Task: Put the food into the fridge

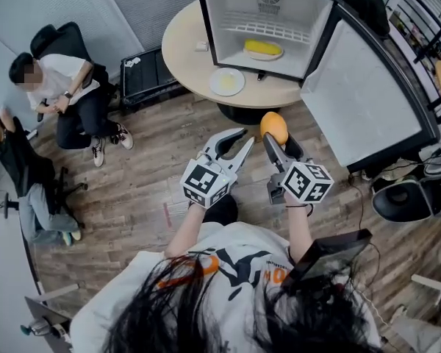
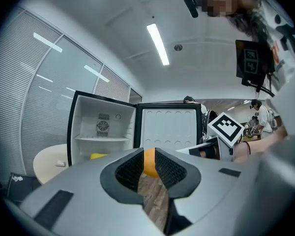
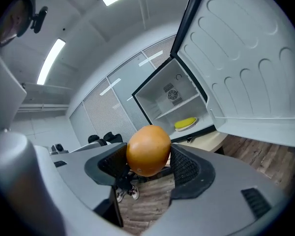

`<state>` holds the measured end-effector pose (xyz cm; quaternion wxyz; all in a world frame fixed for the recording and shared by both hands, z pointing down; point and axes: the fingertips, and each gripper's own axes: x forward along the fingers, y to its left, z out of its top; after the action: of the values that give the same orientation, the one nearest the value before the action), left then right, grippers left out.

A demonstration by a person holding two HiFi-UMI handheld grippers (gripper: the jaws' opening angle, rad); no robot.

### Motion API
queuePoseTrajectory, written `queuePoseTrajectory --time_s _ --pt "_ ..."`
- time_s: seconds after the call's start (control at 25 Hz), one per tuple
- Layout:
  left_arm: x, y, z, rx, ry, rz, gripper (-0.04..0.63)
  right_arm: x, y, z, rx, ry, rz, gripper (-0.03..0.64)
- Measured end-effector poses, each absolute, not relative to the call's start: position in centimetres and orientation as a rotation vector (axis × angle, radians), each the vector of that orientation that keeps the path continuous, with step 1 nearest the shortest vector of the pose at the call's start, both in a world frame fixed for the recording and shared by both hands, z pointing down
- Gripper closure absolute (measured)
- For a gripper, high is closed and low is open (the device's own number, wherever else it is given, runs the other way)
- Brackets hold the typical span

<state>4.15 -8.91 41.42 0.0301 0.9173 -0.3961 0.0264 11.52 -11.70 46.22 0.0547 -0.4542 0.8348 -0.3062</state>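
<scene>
An orange (image 1: 274,126) sits between the pads of my right gripper (image 1: 278,140), which is shut on it and held in the air in front of the table. In the right gripper view the orange (image 3: 148,150) fills the gap between the jaws. My left gripper (image 1: 244,138) hovers just left of it, open by a narrow gap with nothing inside. The small fridge (image 1: 214,20) stands on a round table (image 1: 184,50) with its door (image 1: 367,101) swung wide to the right. A yellow food on a plate (image 1: 263,48) lies inside.
An empty white plate (image 1: 227,81) rests on the table in front of the fridge. Two people (image 1: 66,94) sit at the left on the wooden floor side. A black case (image 1: 143,72) lies by the table. A black stool (image 1: 400,197) and cables crowd the right.
</scene>
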Motion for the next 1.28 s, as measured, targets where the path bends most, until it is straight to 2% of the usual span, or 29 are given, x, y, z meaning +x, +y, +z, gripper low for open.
queuePoseTrajectory --time_s 0.68,1.28 --pt "-4.9 -21.9 41.6 2.859 -1.074 0.066 0.522 3.7 -23.5 46.1 -1.542 2.443 -0.923 0.331" --pt "-5.2 -25.2 44.1 2.837 -0.943 0.081 0.522 4.7 -26.7 47.2 -1.69 2.386 -0.942 0.331"
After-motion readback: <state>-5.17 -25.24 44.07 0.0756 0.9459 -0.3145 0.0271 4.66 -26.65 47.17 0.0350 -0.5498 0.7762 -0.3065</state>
